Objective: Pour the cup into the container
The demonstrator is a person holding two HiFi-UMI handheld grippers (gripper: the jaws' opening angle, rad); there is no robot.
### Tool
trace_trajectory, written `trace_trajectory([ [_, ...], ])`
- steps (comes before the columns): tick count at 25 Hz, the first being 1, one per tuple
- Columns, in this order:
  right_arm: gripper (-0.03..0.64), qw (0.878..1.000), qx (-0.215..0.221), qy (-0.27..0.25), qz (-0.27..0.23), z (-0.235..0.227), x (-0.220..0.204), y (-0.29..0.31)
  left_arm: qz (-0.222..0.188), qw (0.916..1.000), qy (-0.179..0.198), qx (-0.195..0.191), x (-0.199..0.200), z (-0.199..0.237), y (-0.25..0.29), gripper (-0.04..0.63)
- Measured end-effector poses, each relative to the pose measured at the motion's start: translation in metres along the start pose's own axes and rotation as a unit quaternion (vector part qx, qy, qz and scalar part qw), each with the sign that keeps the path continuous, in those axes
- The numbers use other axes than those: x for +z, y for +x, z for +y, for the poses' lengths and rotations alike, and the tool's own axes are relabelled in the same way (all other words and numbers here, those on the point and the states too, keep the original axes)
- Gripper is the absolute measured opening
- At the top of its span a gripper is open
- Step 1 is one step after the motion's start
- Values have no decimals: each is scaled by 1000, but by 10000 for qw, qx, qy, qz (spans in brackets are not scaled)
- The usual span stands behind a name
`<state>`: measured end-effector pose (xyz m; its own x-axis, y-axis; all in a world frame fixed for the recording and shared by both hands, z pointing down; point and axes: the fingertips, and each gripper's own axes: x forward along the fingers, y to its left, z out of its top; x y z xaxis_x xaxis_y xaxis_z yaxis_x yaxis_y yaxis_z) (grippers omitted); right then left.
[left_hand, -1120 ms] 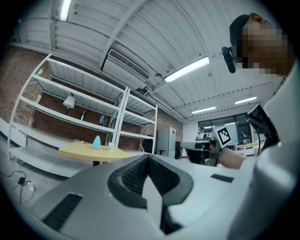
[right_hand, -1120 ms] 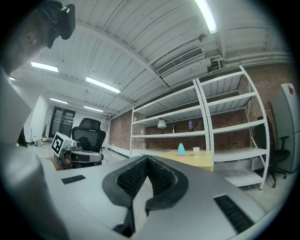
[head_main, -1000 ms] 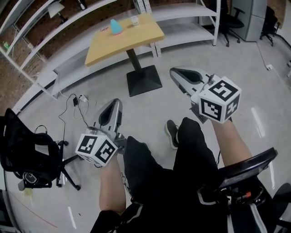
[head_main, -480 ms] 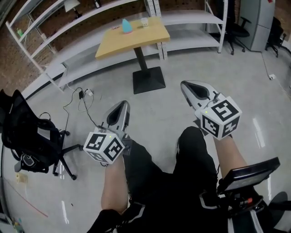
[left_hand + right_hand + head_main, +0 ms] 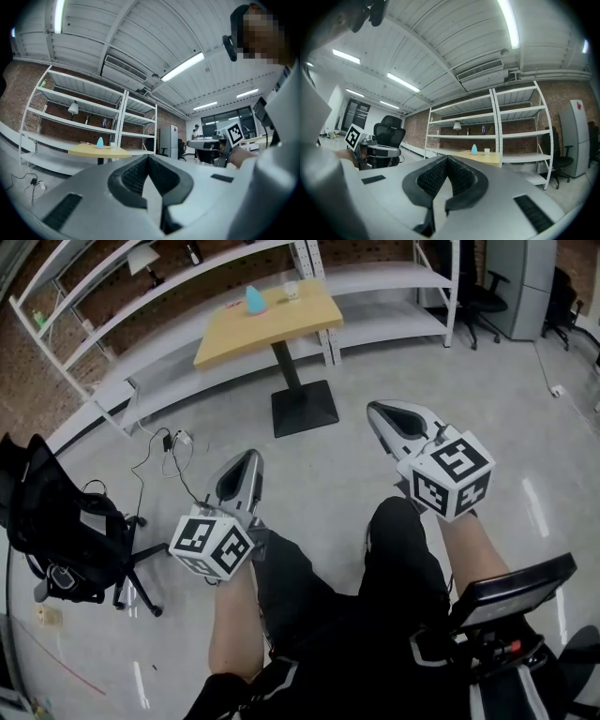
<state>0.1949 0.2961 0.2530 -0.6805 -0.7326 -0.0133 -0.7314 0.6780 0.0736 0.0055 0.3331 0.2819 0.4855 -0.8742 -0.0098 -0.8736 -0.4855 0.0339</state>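
Observation:
A pale blue, cone-shaped container (image 5: 255, 300) and a small clear cup (image 5: 292, 289) stand side by side at the back of a yellow table (image 5: 253, 334), several steps away across the floor. In the right gripper view the container (image 5: 474, 149) and the cup (image 5: 486, 151) show small in the distance. My left gripper (image 5: 248, 457) is held above my left knee, shut and empty. My right gripper (image 5: 374, 409) is above my right knee, also shut with nothing in it. Both point towards the table.
I sit on a black chair (image 5: 511, 592). Another black office chair (image 5: 56, 540) stands at my left, with cables (image 5: 164, 451) on the floor beyond it. White shelving (image 5: 141, 306) runs behind the table, and a further chair (image 5: 473, 282) stands at the back right.
The head view has shifted a little, so the table sits slightly differently in the picture. Both grippers stay shut above the knees; the right one shows a bit lower.

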Motion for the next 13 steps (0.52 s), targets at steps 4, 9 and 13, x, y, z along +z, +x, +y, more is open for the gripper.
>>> trace_trajectory([
  [4, 0, 10000, -18, -10, 4, -2, 1, 1, -17, 10000, -20, -22, 1, 2, 1, -8],
  [9, 0, 10000, 33, 43, 9, 3, 0, -1, 2, 10000, -55, -8, 1, 0, -4, -9],
  [13, 0, 10000, 73, -3, -24, 3, 4, -6, -51, 10000, -44, -38, 4, -7, -4, -8],
])
